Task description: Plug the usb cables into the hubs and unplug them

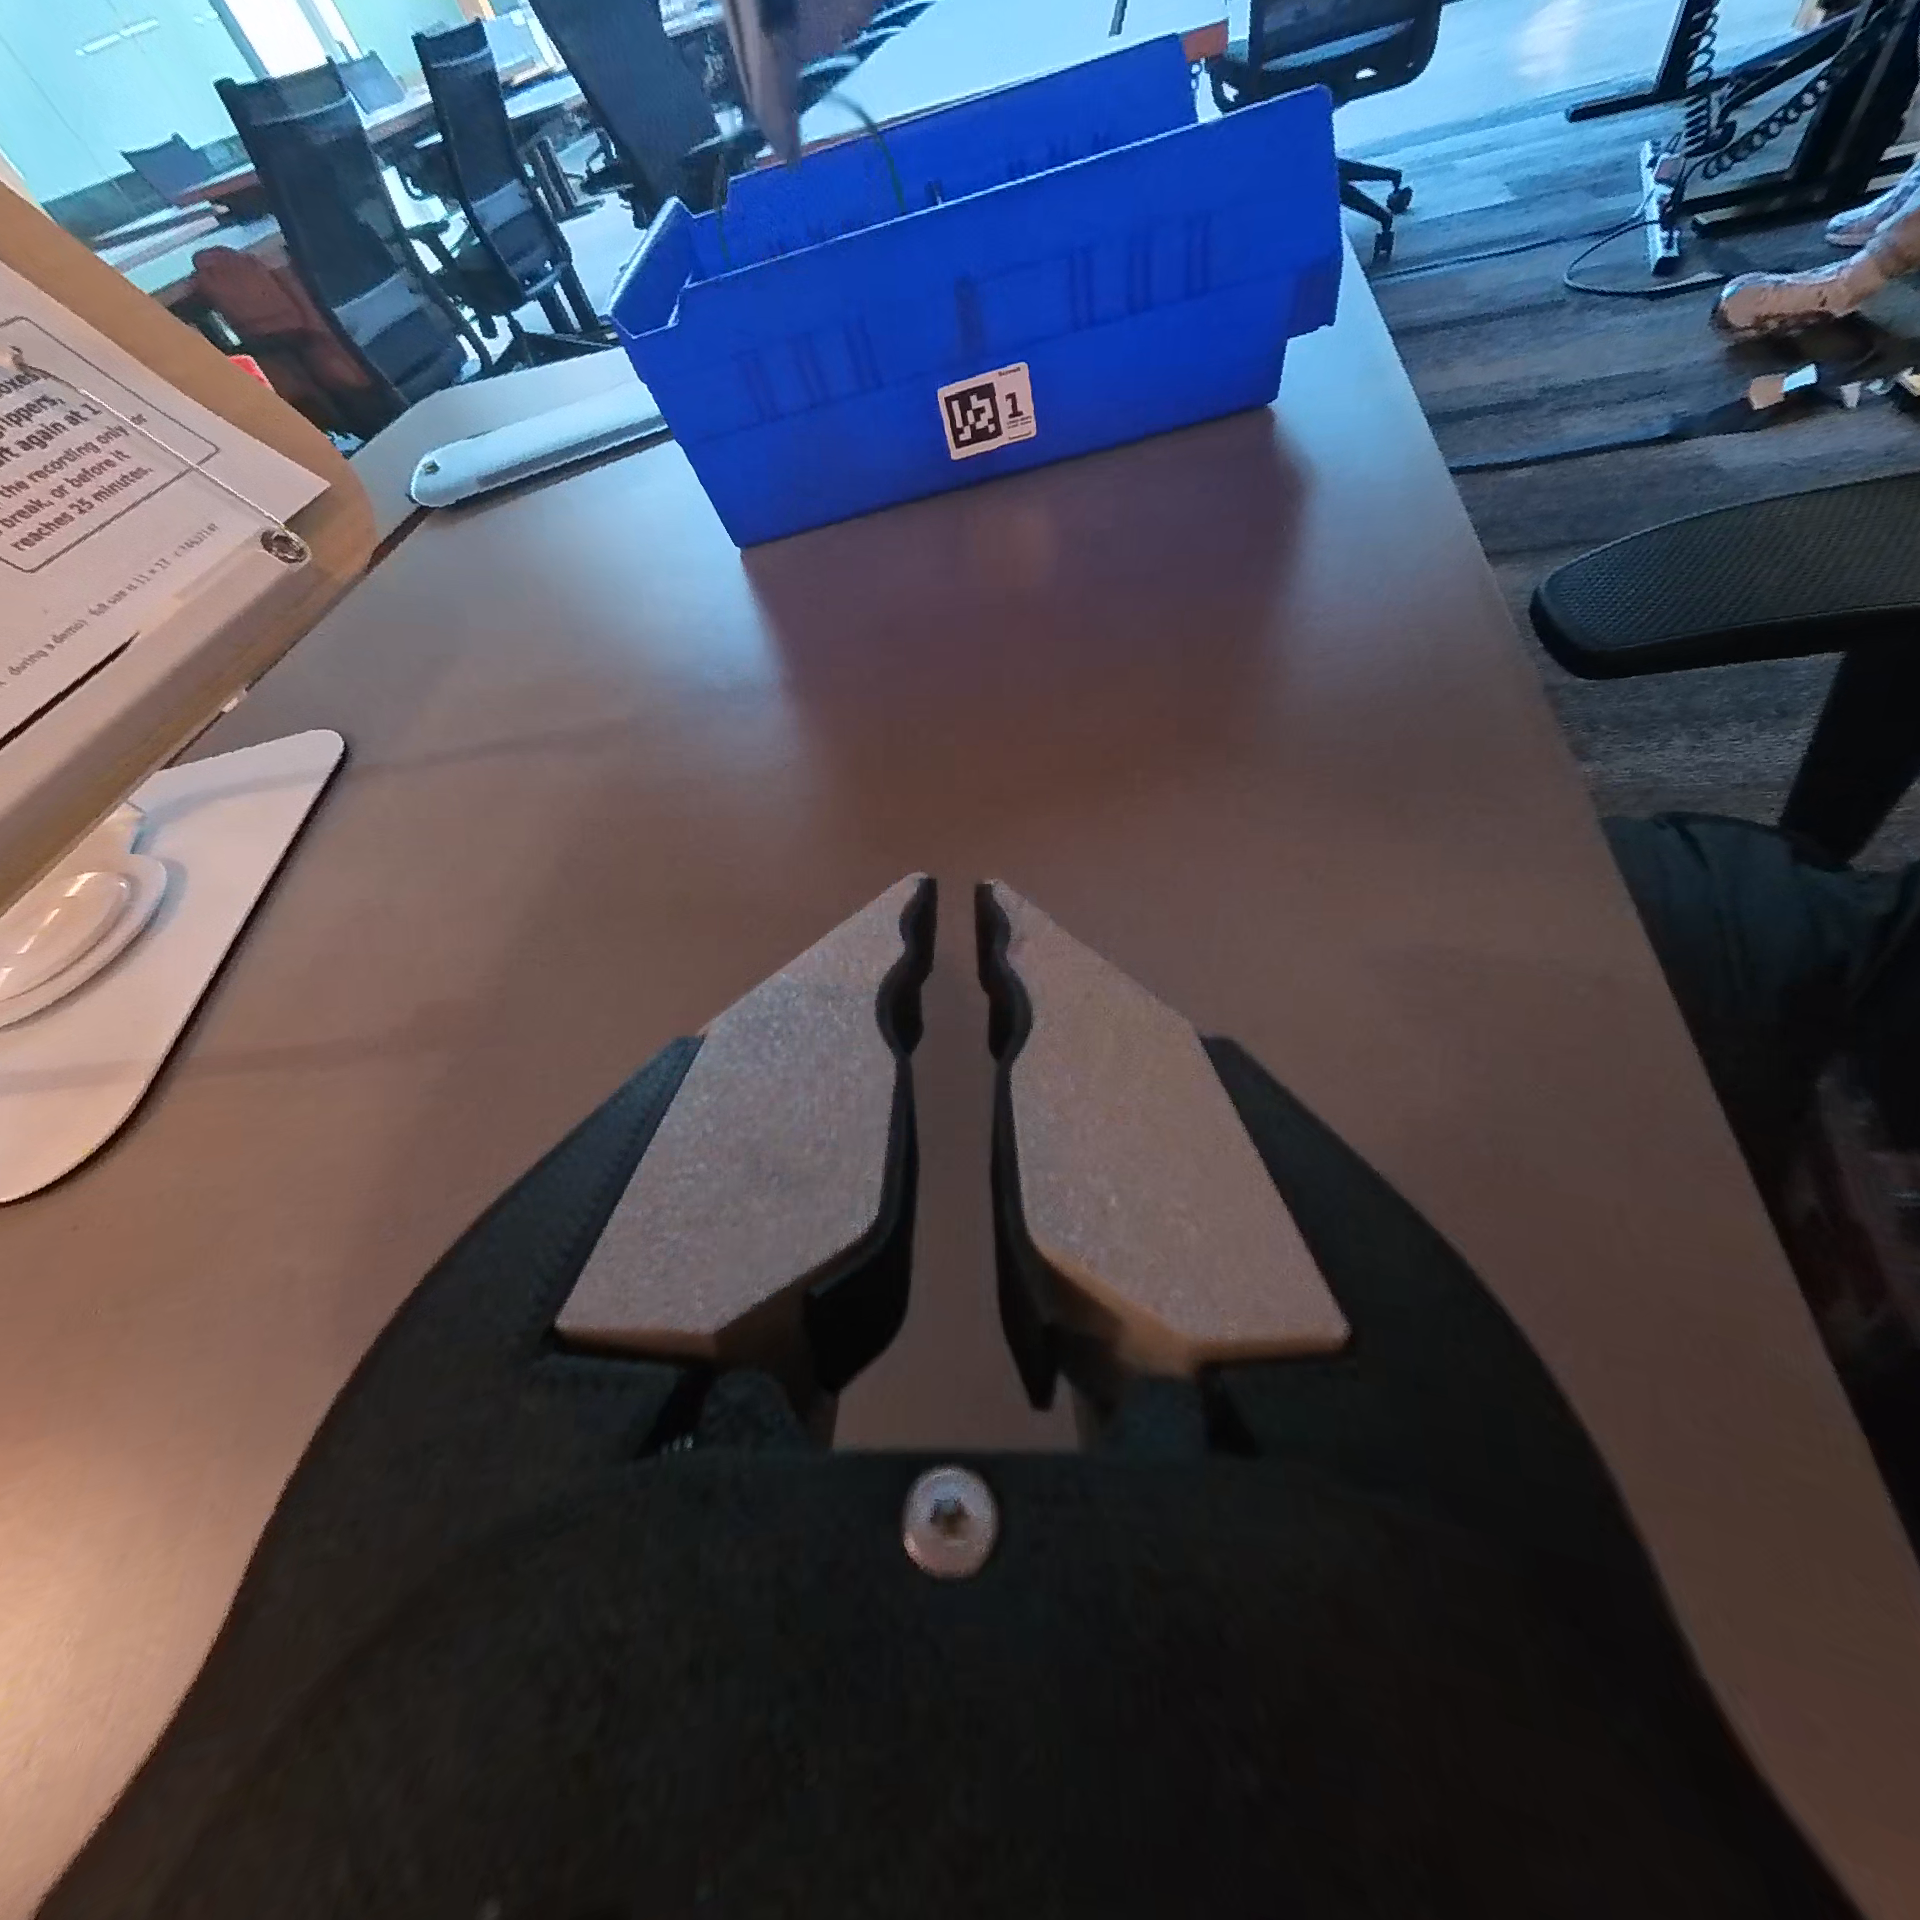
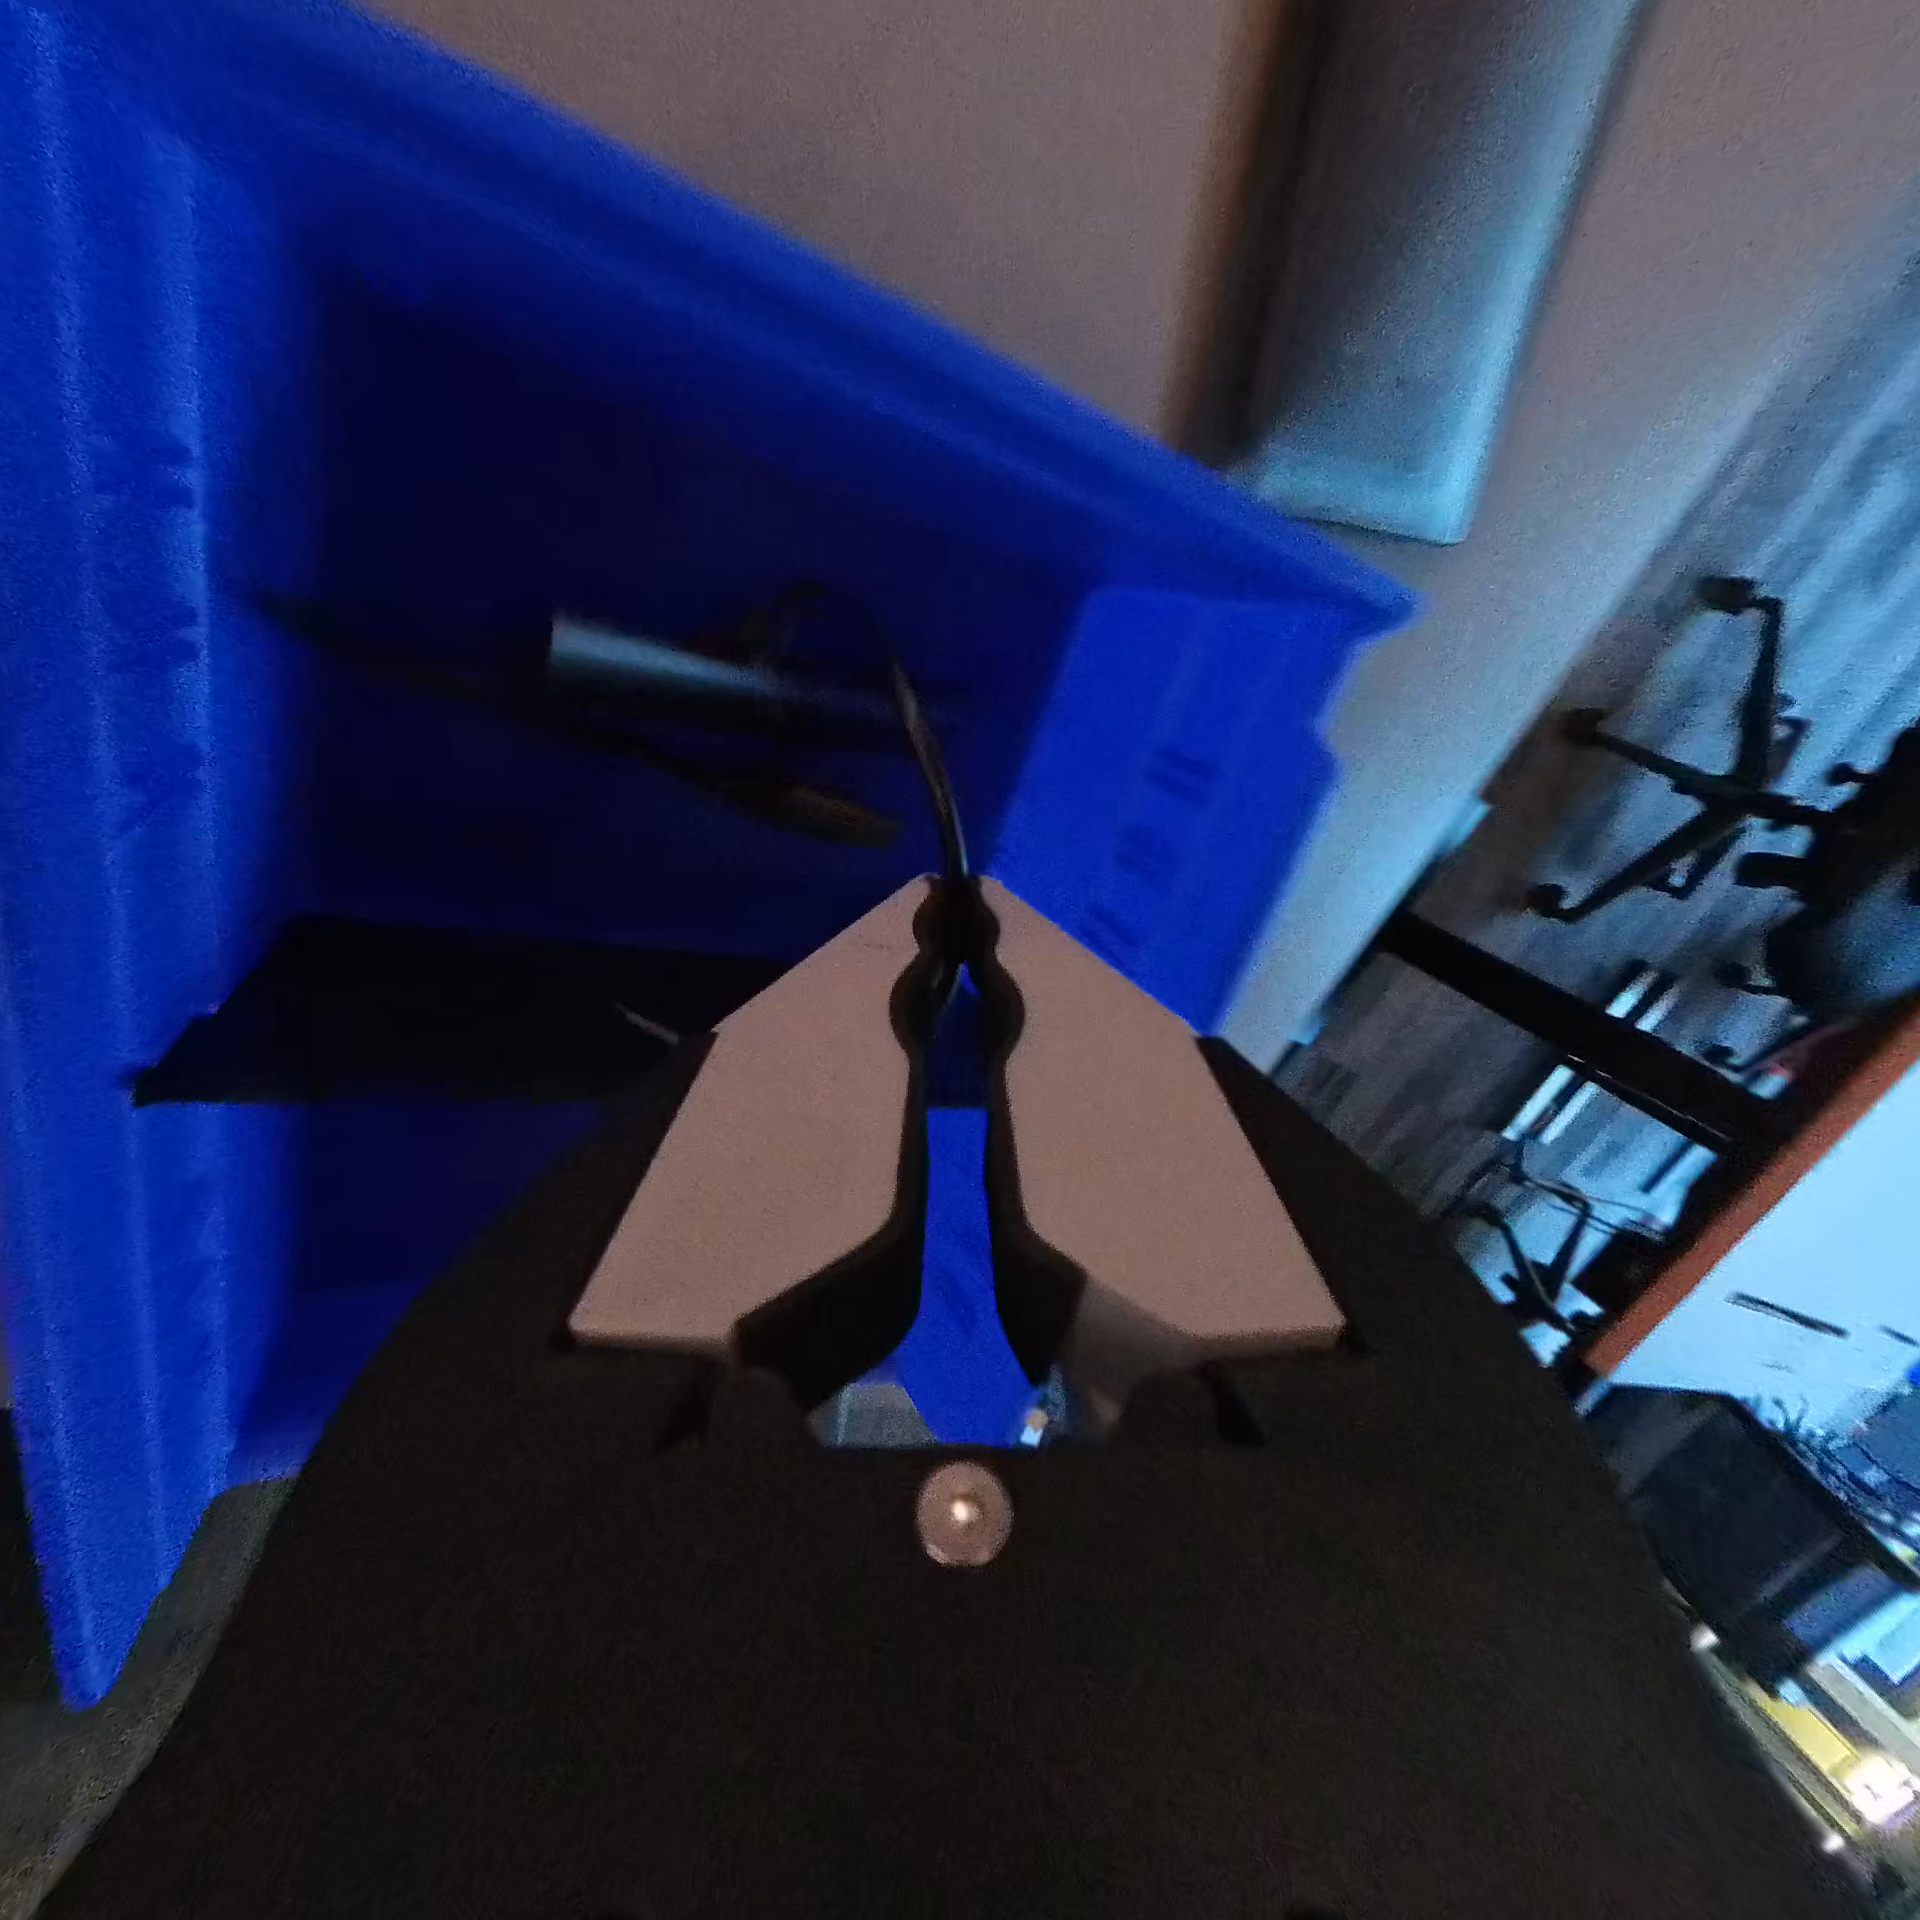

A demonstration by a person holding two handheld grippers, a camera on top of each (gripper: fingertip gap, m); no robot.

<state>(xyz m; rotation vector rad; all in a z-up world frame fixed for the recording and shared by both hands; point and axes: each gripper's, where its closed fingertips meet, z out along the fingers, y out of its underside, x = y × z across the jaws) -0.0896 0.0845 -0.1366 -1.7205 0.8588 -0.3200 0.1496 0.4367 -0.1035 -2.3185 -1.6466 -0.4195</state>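
1. Right gripper (image 2: 953, 894) is up over the blue bin (image 2: 312, 520), tips pressed together on a thin black cable (image 2: 928, 774). The cable runs from the pinch down into the bin. The right wrist view is blurred, so which end is held cannot be told.

2. Inside the bin, a grey slim bar-shaped piece (image 2: 623, 655) lies among dark cords; it may be a hub or a plug body, too smeared to say. A flat black item (image 2: 416, 1008) sits lower in the bin.

3. Left gripper (image 1: 951, 894) rests low over the brown table (image 1: 1039, 675), well short of the bin. Fingers nearly together with a narrow slit between them, nothing held.

4. From the left wrist view the bin (image 1: 987, 343) stands at the far end of the table, and the other gripper (image 1: 769, 73) shows above its rim, with a thin cord (image 1: 873, 156) hanging into the bin.

5. Handling, as I judge it: the cable is light and limp and gives no stiffness for aiming a plug. Held mid-cord it will swing and twist.

6. Better hold is the hard plug housing, pinched across its flat faces, close behind the metal tip. The moulded shell may be slick, so a firm square grip is needed.

7. The hub looks light too, likely to slide when pushed; the idle left gripper should brace it.

8. Nothing plugged in yet that I can see.
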